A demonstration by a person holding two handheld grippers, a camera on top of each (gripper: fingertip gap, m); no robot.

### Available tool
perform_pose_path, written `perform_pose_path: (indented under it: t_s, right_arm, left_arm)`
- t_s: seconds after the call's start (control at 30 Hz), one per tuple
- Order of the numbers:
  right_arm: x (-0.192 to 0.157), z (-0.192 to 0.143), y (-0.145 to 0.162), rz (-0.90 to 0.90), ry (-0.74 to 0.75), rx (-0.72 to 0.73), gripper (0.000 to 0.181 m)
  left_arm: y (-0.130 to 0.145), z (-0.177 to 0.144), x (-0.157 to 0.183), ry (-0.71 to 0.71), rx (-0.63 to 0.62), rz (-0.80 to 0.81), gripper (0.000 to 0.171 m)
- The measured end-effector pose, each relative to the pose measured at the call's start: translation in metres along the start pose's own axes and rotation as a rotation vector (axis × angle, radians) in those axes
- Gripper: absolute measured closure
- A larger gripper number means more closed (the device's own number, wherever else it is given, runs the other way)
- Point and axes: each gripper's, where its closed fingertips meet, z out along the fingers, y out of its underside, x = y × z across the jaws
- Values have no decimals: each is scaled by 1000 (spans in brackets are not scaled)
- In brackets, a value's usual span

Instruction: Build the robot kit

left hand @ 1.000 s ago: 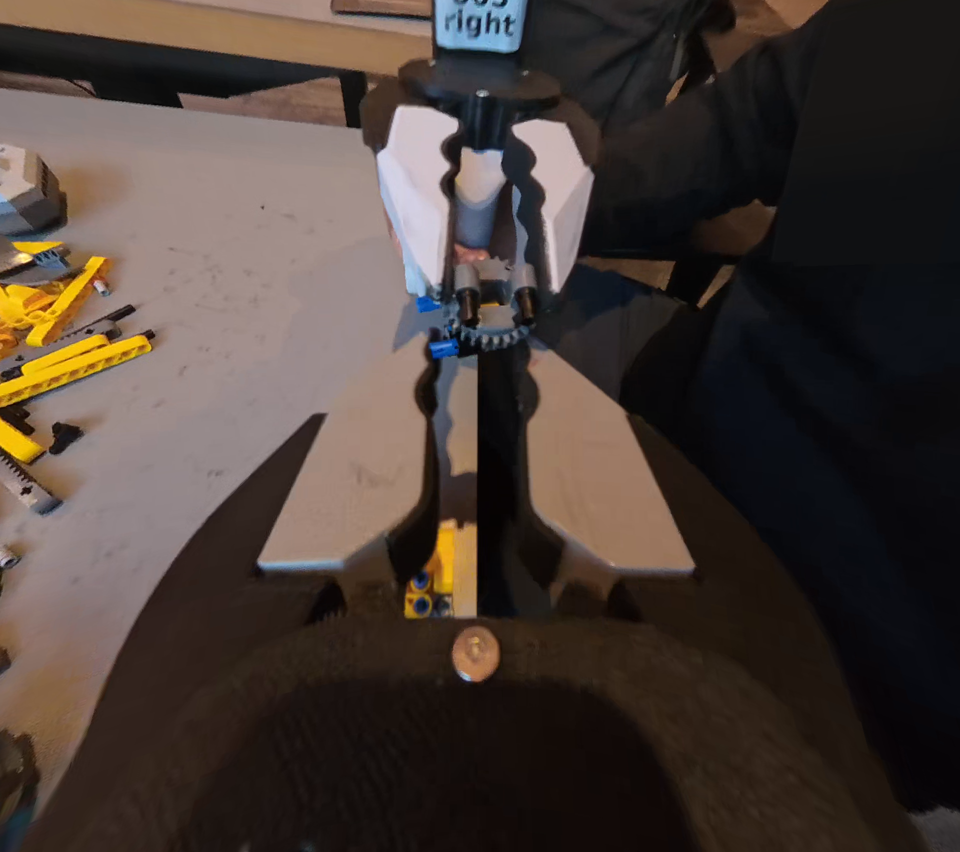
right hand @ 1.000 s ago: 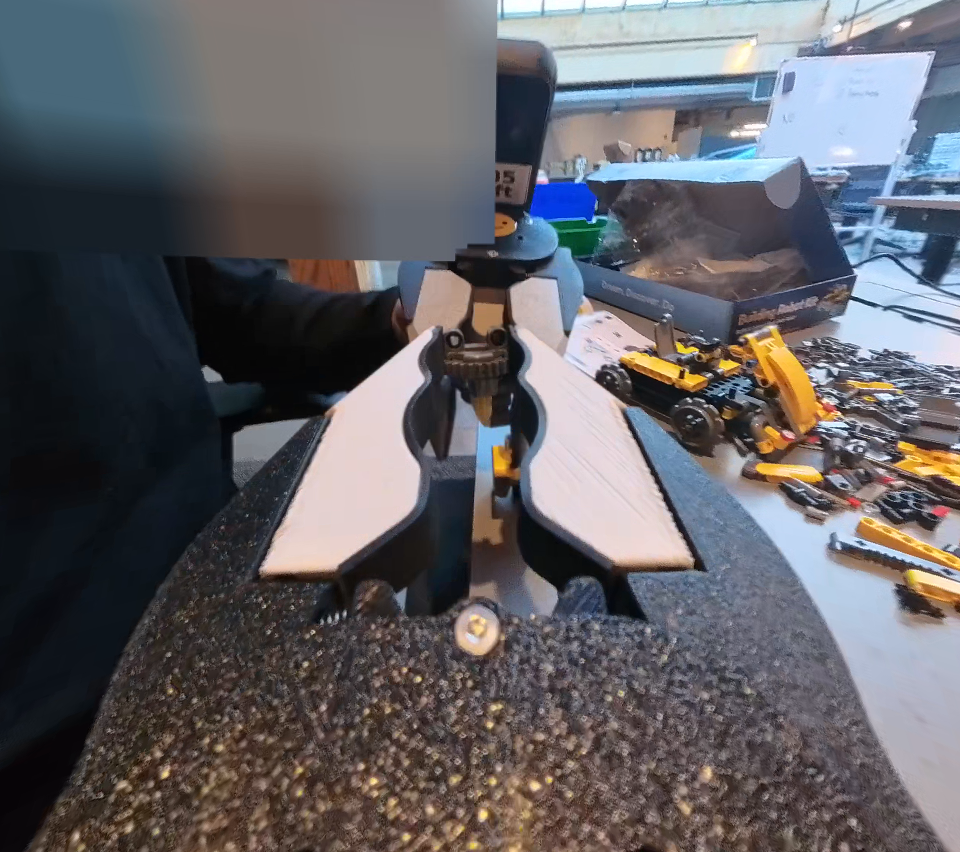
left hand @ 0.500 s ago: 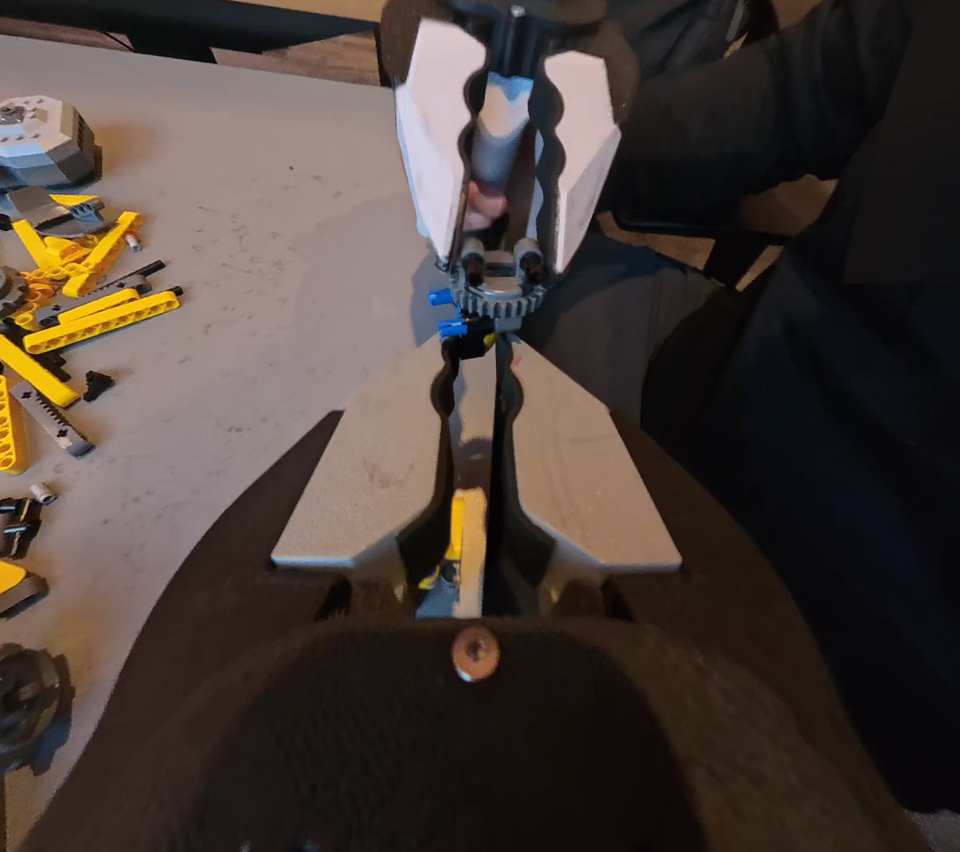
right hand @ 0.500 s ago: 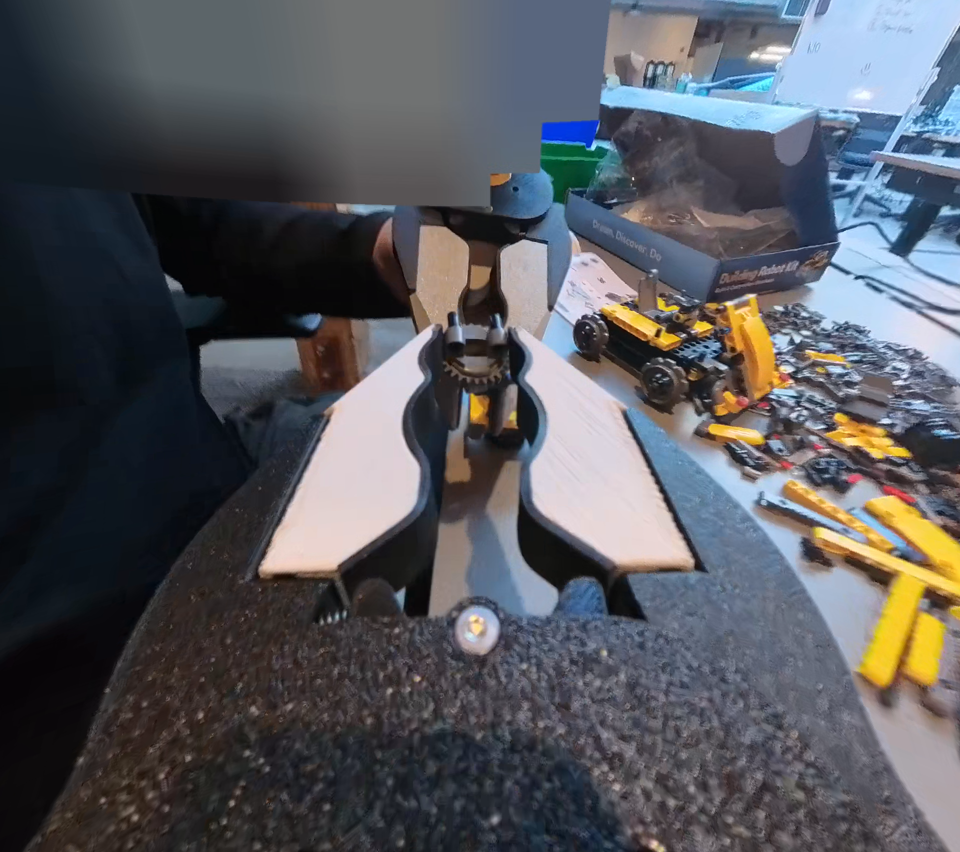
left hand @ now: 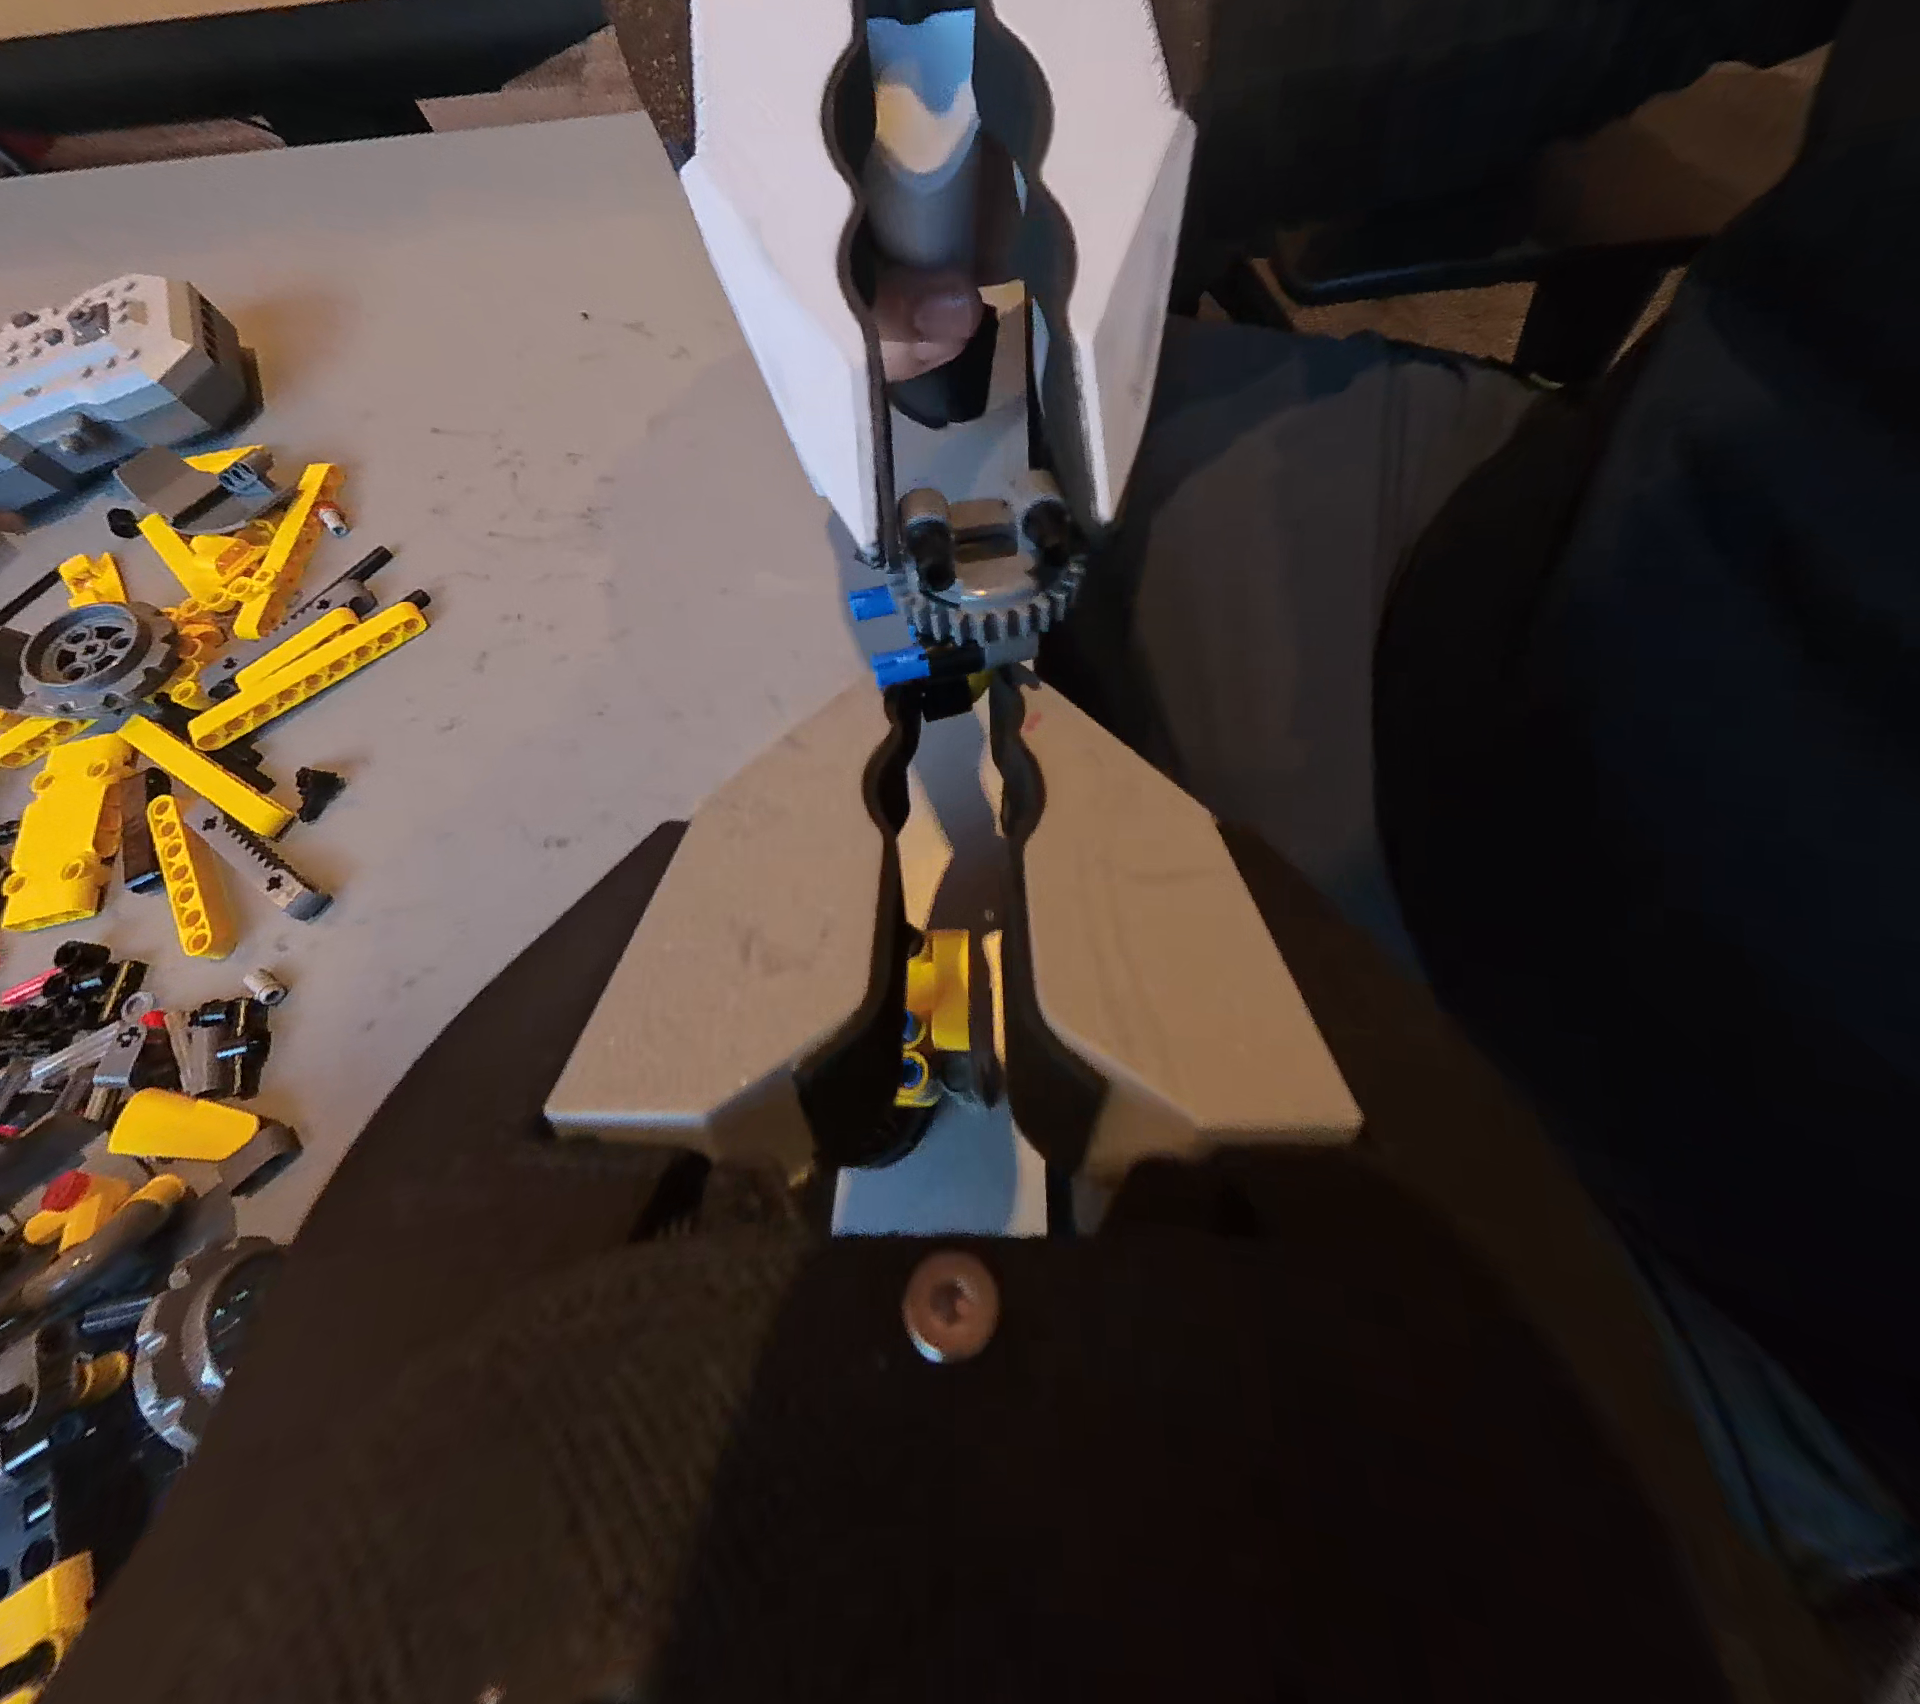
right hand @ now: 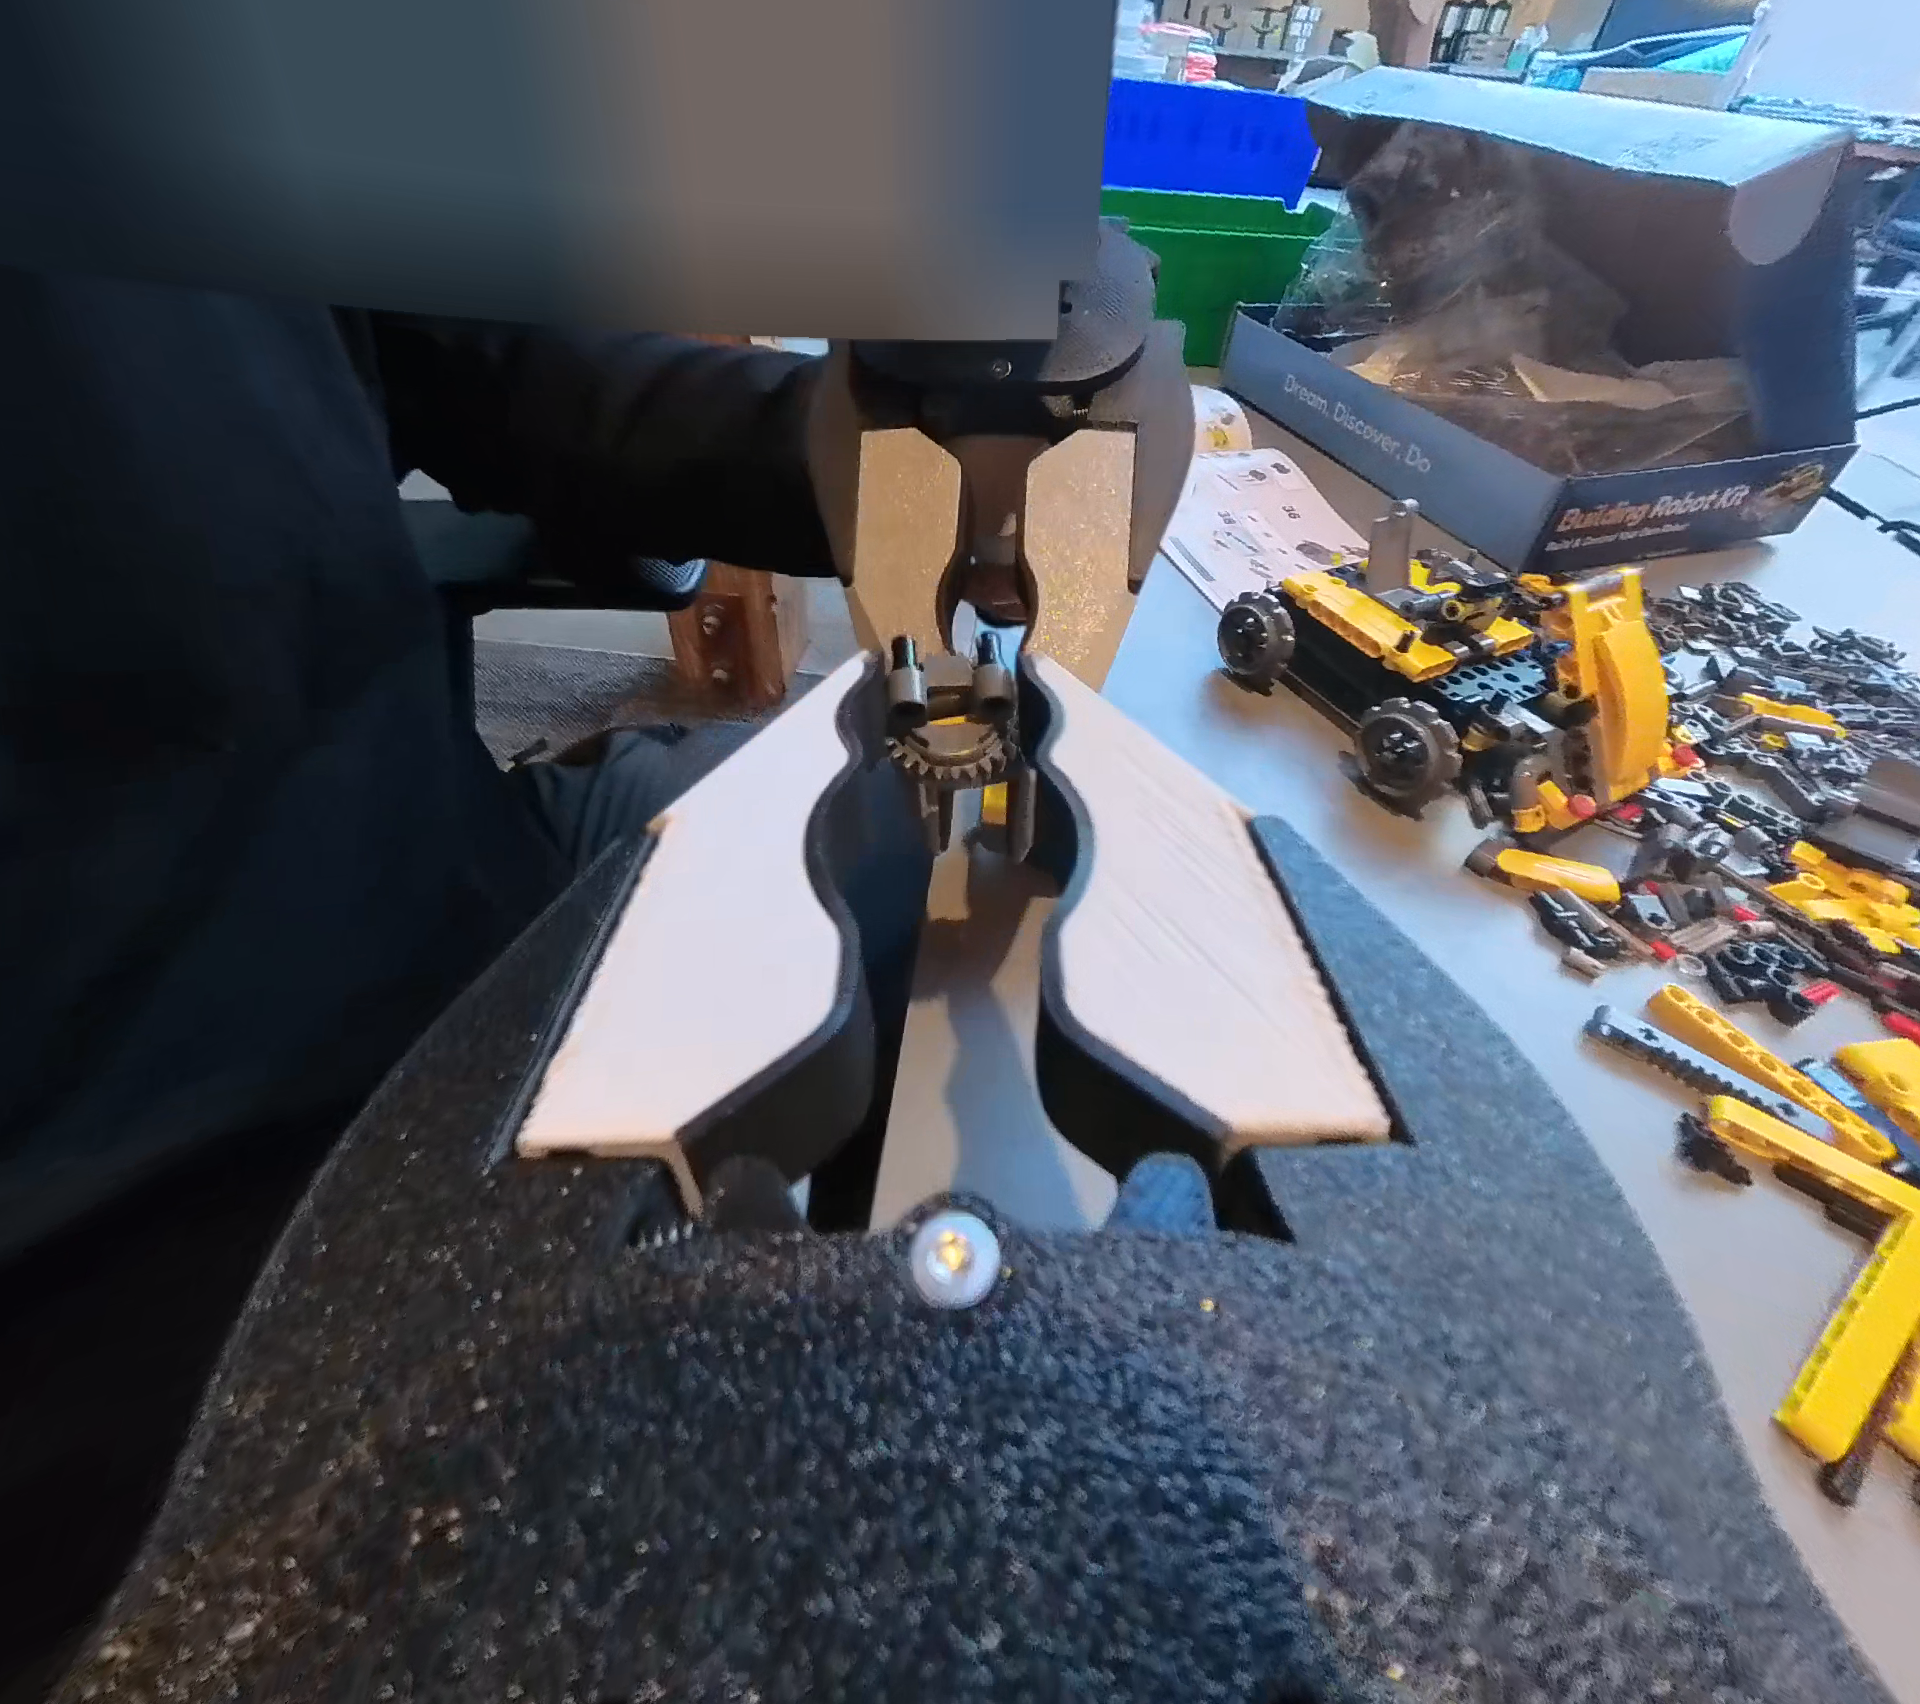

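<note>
Grey table [right hand: 1299, 823], far right: open dark cardboard box [right hand: 1558, 366] holding crumpled plastic bags. Yellow toy vehicle [right hand: 1455, 678] near it, loose yellow beams [left hand: 260, 667] scattered. Over the table edge, right gripper [right hand: 951, 709] and left gripper [left hand: 951, 698] meet tip to tip, both clenched on one small gear assembly [left hand: 977, 594] held between them.

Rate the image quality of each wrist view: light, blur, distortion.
Left wrist view: dim and warm, person's clothing nearly black, gear assembly sharp, wide-angle bending at the edges. Right wrist view: brighter daylight, yellow vehicle crisp, yellow beams at lower right smeared, a blurred patch covering the upper left.
</note>
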Motion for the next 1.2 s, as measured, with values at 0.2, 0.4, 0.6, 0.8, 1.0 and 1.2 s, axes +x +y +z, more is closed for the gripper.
perform_pose_path:
  t_s: [0.2, 0.4, 0.6, 0.8, 1.0, 1.2]
  right_arm:
    - [0, 1, 0, -50, 6, -38, 154]
    - [1, 1, -3, -75, 26, -37, 157]
    - [5, 2, -3, -37, 48, -16, 158]
    - [19, 3, 27, 56, 103, -127, 158]
    - [21, 17, 59, 122, 115, -254, 158]
    - [28, 24, 72, 121, 151, -336, 158]
  left_arm:
    - [-3, -1, 1, 11, 5, 11, 161]
    - [-5, -1, -1, 5, 28, 1, 160]
    - [-6, -1, -3, 10, 64, -67, 159]
    - [32, -18, -18, 41, -91, -309, 79]
    - [66, -16, -20, 44, -296, -289, 79]
    - [78, -10, -23, 48, -395, -185, 103]
